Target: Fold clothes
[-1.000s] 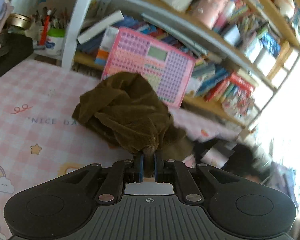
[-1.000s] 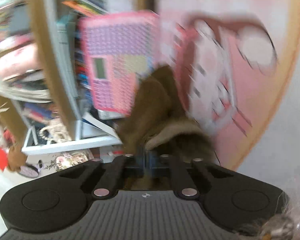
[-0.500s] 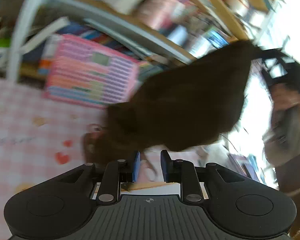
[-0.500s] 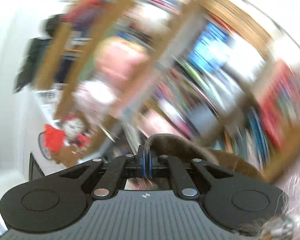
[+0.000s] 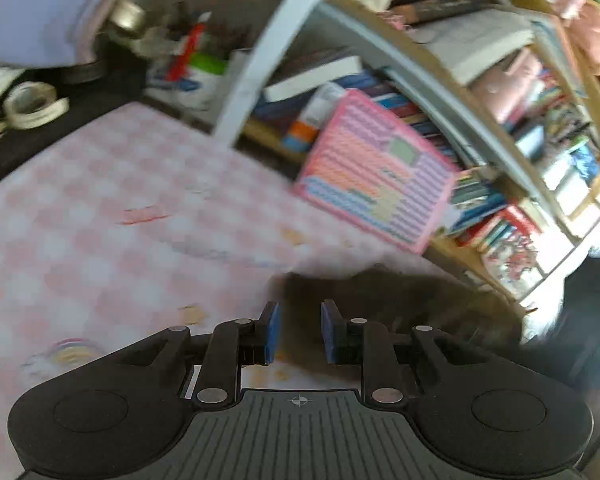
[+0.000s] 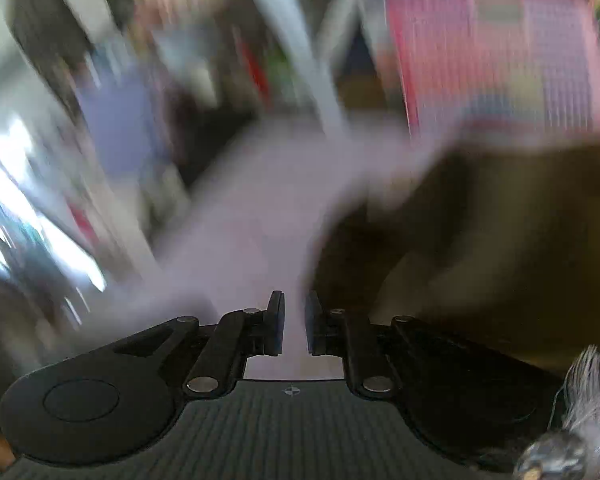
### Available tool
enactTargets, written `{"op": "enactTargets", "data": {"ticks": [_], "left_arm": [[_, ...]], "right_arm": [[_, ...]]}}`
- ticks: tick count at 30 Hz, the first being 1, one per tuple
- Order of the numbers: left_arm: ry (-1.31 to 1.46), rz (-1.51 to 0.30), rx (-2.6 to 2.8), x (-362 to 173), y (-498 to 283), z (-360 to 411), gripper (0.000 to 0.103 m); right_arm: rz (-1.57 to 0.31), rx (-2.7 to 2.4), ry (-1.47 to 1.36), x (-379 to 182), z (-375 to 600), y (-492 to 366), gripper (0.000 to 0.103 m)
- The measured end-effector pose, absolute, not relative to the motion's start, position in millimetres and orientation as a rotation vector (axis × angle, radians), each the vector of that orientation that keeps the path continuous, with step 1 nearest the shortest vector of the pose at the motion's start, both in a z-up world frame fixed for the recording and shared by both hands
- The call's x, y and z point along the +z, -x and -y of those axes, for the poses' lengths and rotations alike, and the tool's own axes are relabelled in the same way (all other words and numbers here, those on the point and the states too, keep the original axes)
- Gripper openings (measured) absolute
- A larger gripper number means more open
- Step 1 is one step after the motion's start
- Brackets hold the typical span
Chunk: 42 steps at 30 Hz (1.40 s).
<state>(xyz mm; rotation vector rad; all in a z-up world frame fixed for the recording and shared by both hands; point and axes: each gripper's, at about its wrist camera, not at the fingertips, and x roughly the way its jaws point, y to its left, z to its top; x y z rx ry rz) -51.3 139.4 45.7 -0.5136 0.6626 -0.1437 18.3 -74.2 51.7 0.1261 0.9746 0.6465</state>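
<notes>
A brown garment (image 5: 404, 300) lies blurred in a low heap on the pink checked mat (image 5: 100, 220), just beyond and to the right of my left gripper (image 5: 299, 332). That gripper stands a little open, and its blue pads do not press on the cloth. The right wrist view is heavily smeared by motion. In it, the brown garment (image 6: 480, 220) fills the right side. My right gripper (image 6: 294, 332) is to the left of it with its jaws opening, and only the pale mat (image 6: 260, 200) shows between them.
A pink toy board (image 5: 380, 184) leans on a bookshelf (image 5: 480, 92) crammed with books along the mat's far edge. A white shelf post (image 5: 260, 60), a pen cup (image 5: 204, 68), tape rolls (image 5: 32, 102) and folded lilac cloth (image 5: 40, 8) are at the far left.
Both grippers were shut on the brown garment and have let it go. It hung lifted half a second ago and is now down on the mat. The right view has rolled sharply.
</notes>
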Motion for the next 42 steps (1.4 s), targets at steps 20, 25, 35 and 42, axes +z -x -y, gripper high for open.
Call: {"op": "enactTargets", "data": {"ticks": [20, 25, 35, 42], "left_arm": [[0.477, -0.765, -0.319, 32, 6, -119, 0.025], [0.528, -0.746, -0.267, 32, 18, -139, 0.025], [0.271, -0.794, -0.422, 10, 7, -138, 0.025], [-0.055, -0.783, -0.642, 10, 7, -98, 0.037]], "right_arm": [[-0.761, 0.381, -0.015, 84, 114, 4, 0.046], [-0.837, 0.333, 0.312, 56, 67, -34, 0.034], [-1.068, 0.238, 0.156, 21, 78, 84, 0.005], [-1.04, -0.054, -0.046, 15, 101, 138, 0.006]]}}
